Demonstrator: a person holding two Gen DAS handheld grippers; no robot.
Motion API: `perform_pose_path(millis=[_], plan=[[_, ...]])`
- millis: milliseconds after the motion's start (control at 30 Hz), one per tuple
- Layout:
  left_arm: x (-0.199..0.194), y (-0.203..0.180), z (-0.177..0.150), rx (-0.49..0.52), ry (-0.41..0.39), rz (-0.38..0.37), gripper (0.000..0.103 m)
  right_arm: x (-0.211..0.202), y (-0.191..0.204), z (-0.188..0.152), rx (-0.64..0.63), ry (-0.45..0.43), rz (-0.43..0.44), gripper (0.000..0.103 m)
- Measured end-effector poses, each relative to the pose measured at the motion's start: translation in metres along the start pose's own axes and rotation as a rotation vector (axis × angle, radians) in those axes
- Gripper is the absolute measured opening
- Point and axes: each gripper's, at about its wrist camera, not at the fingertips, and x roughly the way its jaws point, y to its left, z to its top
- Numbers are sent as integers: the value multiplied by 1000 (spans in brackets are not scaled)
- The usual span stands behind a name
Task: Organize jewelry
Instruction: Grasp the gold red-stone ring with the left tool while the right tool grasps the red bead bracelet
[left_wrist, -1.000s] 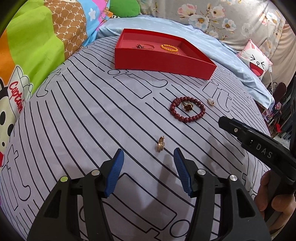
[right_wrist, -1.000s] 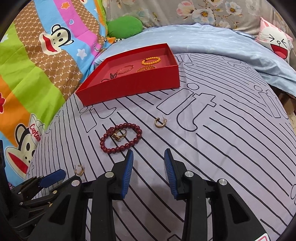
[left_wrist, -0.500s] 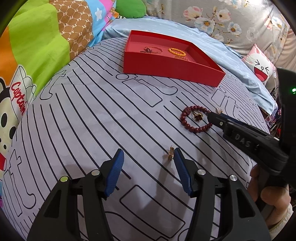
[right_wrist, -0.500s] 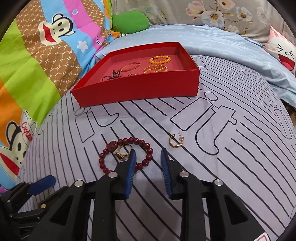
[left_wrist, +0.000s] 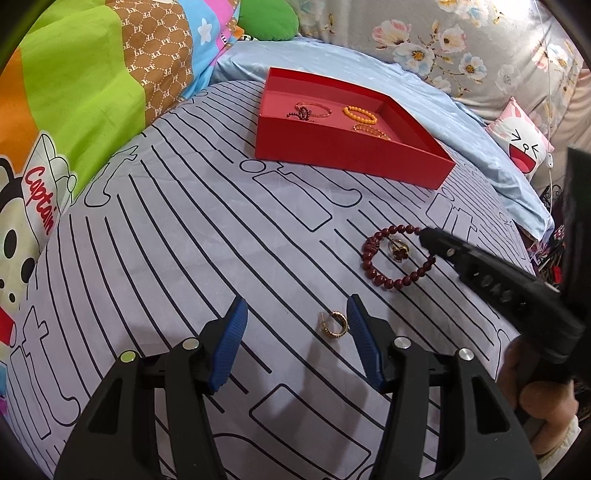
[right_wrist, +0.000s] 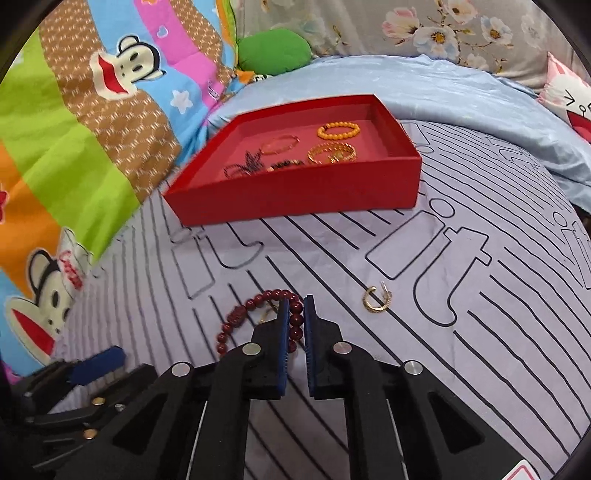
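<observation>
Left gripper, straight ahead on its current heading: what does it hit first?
Likely the gold hoop earring, lying on the striped bedsheet between the left gripper's open jaws, close to the right one. Depth is uncertain.

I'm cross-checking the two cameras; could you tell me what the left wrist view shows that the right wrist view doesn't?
Only the left wrist view shows the gold earring lying between the open left gripper. Only the right wrist view shows another gold hoop earring and the right gripper closed on the dark red bead bracelet. Both show the red tray.

Bright, even light, soft shadows (fisheye bending; right view's left side blurred).
</observation>
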Motion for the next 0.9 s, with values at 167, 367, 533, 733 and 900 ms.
perform_pose_path(millis=[167,367,533,733,900], plan=[[0,-4,2,6,-1,-8,53,-23,5,-3,-16,-32,-4,8],[2,-21,9,39,-10,-30,53,-34,-22,-24,35,0,-88,8],[11,-42,12,75,-4,-48,53,-45,-49,-32,124,19,-93,8],[30,-66,15,100,19,-63,53,-43,-61,-40,154,37,-104,8],[43,-81,20,118,15,-52,48,-39,-62,-41,163,40,-85,8]])
